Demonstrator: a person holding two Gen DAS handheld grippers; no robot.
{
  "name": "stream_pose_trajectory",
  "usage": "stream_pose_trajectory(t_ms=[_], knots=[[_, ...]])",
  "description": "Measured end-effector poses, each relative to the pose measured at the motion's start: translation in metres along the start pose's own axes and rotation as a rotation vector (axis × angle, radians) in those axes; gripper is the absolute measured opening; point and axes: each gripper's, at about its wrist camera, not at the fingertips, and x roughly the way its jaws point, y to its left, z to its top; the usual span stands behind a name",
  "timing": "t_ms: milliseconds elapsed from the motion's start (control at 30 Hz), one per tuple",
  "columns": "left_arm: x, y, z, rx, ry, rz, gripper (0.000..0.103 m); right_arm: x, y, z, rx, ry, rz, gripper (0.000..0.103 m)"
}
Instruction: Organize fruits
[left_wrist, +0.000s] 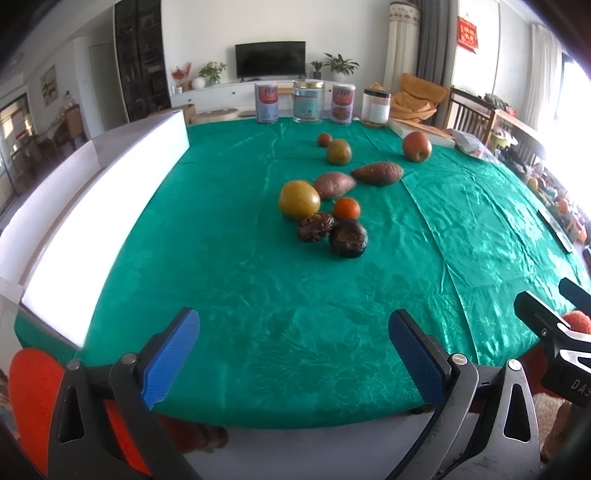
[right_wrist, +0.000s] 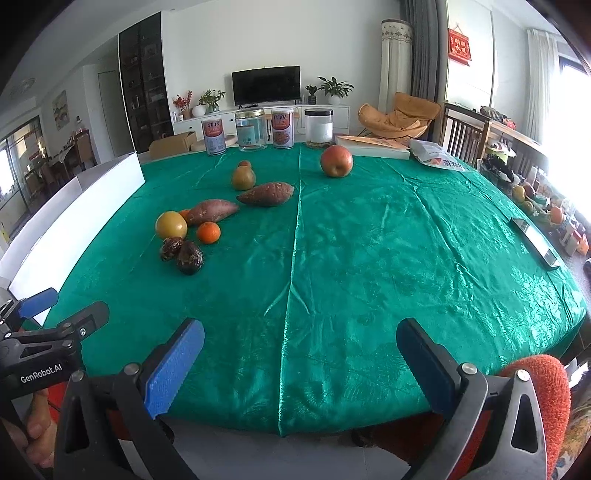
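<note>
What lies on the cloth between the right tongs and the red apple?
In the right wrist view, only bare green tablecloth lies between the open right tongs and the red apple.

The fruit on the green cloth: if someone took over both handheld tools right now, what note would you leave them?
Left tool: open, empty, at the near table edge.
Right tool: open, empty, alongside it.
Near cluster: yellow fruit, orange, two dark wrinkled fruits. Behind: two sweet potatoes, a green-brown fruit. The apple sits alone, farther back.
Done: nothing visibly sorted.
Left: all of it; the white box looks a likely destination.
</note>
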Motion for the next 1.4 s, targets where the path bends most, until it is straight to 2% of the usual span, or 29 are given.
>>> stream_pose_trajectory(t_ms=[200, 333, 467, 733, 1167, 1400], knots=[[-0.007, 0.009, 0.002, -0.023, -0.027, 0.022, 0.102, -0.001, -0.003, 0.001, 0.031, 0.005, -0.018, 0.103], [-0.007, 0.019, 0.003, -0.067, -0.026, 0.007, 0.102, -0.009, 0.001, 0.003, 0.014, -0.025, -0.023, 0.103], [-0.009, 0.023, 0.001, -0.07, -0.029, -0.021, 0.102, -0.017, 0.01, 0.003, -0.016, -0.042, -0.023, 0.103], [-0.007, 0.026, 0.004, -0.101, -0.024, -0.027, 0.102, -0.02, 0.01, 0.003, -0.027, -0.06, -0.006, 0.103], [-0.003, 0.015, 0.003, -0.061, -0.016, -0.01, 0.102, -0.014, 0.001, 0.0, -0.002, -0.052, 0.011, 0.103], [-0.013, 0.016, 0.005, -0.059, -0.054, -0.003, 0.102, -0.015, 0.009, -0.001, -0.034, -0.052, 0.03, 0.103]])
